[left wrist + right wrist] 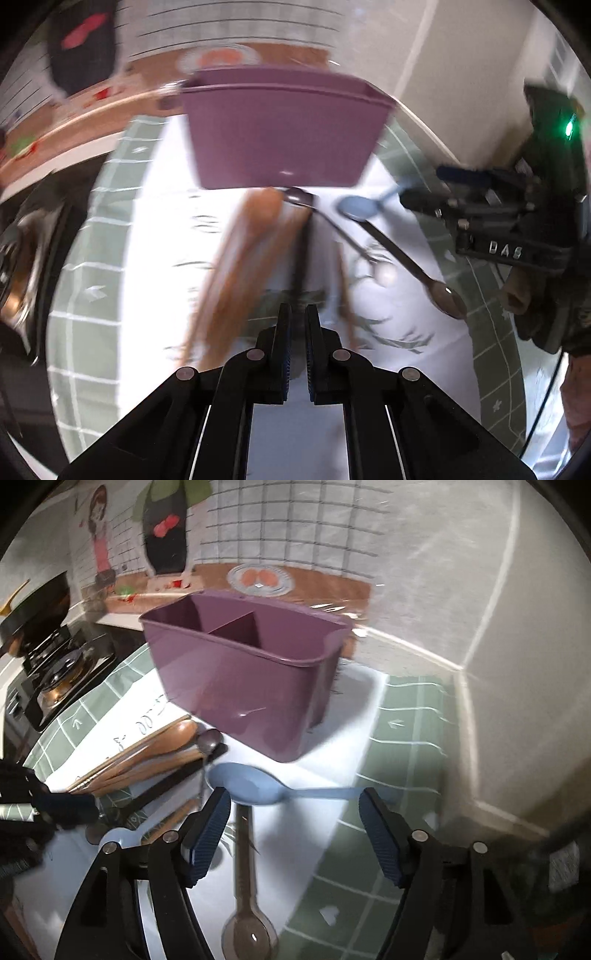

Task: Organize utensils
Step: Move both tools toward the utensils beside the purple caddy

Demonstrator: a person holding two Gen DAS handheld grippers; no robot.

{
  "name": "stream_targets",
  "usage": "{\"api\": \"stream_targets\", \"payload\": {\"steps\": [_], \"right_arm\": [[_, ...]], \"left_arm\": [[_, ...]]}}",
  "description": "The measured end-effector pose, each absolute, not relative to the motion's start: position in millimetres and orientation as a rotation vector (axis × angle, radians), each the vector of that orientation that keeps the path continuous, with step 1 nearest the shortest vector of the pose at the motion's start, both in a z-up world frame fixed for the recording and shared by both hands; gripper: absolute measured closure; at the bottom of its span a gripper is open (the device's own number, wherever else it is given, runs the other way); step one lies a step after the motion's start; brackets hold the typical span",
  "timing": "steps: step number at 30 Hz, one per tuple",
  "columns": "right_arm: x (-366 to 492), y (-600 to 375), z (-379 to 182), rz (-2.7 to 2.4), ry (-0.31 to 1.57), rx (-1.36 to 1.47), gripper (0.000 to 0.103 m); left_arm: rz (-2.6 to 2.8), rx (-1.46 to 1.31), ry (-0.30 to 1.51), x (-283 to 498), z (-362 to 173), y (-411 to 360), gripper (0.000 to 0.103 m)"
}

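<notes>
A purple two-compartment utensil caddy (280, 136) (240, 668) stands on a white cloth. In front of it lie wooden spoons (240, 266) (155, 749), a black chopstick (301, 254), a blue plastic spoon (360, 207) (251, 784) and metal spoons (445, 293) (249, 934). My left gripper (298, 314) is shut on the black chopstick's near end. My right gripper (293, 808) is open just above the blue spoon, its fingers astride the handle; in the left wrist view it (436, 184) is at the right.
A green tiled mat (406, 716) lies under the white cloth (332, 746). A gas stove (55, 672) with a dark pan (37, 609) stands to the left. A wall (517, 664) rises close on the right.
</notes>
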State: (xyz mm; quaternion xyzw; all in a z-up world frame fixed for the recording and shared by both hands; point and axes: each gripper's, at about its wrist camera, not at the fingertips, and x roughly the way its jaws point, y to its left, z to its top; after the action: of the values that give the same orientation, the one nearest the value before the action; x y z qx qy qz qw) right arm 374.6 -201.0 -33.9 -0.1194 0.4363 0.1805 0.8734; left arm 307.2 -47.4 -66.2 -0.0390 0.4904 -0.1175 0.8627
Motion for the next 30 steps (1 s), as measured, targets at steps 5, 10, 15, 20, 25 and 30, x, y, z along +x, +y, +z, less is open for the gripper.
{"api": "stream_targets", "payload": {"steps": [5, 10, 15, 20, 25, 30], "right_arm": [[379.6, -176.0, -50.8, 0.466, 0.949, -0.356, 0.032], [392.6, -163.9, -69.1, 0.47, 0.979, -0.429, 0.032], [405.8, -161.8, -79.4, 0.491, 1.0, -0.417, 0.035], [409.0, -163.9, -76.2, 0.499, 1.049, -0.32, 0.075], [399.1, -161.8, -63.3, 0.47, 1.075, -0.227, 0.097], [382.2, -165.1, -52.4, 0.466, 1.104, -0.118, 0.098]], "left_arm": [[-0.22, -0.16, 1.023, 299.9, -59.0, -15.0, 0.096], [-0.209, -0.196, 1.038, 292.0, -62.5, -1.8, 0.094], [-0.203, -0.199, 1.051, 283.1, -65.5, 5.9, 0.087], [-0.203, -0.209, 1.049, 280.4, -65.6, 11.1, 0.063], [-0.251, -0.181, 1.042, 288.3, -64.3, 8.1, 0.046], [-0.34, -0.121, 1.031, 314.1, -58.2, -5.5, 0.046]]}}
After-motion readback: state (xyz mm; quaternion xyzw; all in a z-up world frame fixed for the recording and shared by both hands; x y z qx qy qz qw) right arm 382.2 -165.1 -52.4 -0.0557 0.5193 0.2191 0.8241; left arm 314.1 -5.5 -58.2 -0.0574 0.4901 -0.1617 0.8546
